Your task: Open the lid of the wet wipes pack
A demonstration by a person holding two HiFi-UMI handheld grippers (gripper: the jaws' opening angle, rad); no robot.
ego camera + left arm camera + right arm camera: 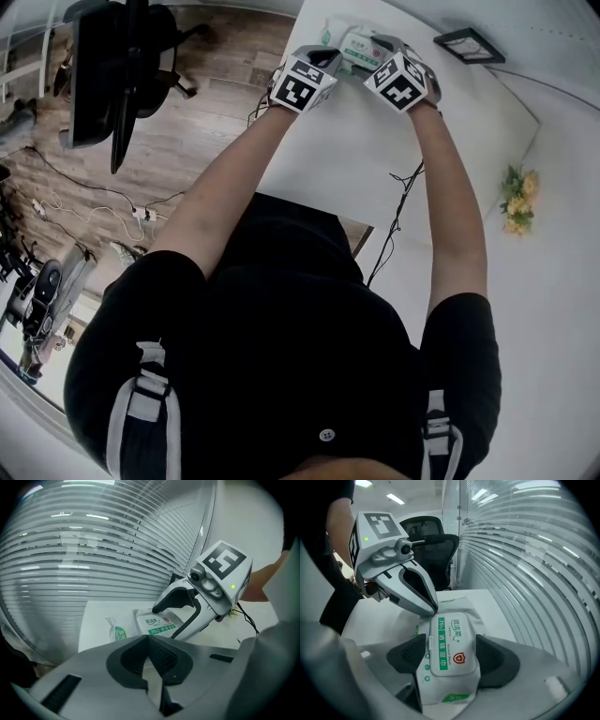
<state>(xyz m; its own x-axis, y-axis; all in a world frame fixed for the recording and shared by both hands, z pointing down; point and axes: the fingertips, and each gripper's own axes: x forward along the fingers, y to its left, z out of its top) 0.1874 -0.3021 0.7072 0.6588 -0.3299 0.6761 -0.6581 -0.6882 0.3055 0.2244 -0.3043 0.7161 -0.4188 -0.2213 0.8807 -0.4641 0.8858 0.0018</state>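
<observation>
The wet wipes pack (449,660) lies flat on the white table (328,159); its white lid (453,641) has a green strip and a red shield and is closed. My right gripper (452,657) is open and straddles the pack, one dark pad (410,653) close beside each long side. My left gripper (151,660) is shut with nothing in it. In the right gripper view its tip (432,609) sits at the lid's far left corner. In the head view both grippers, left (328,52) and right (377,47), crowd over the pack (356,47).
A small green-and-white sachet (119,632) lies just left of the pack. A black frame (469,44) and yellow flowers (518,199) are on the table's right side, and a cable (398,216) runs off its near edge. Blinds (93,550) stand behind the table; an office chair (433,543) stands left.
</observation>
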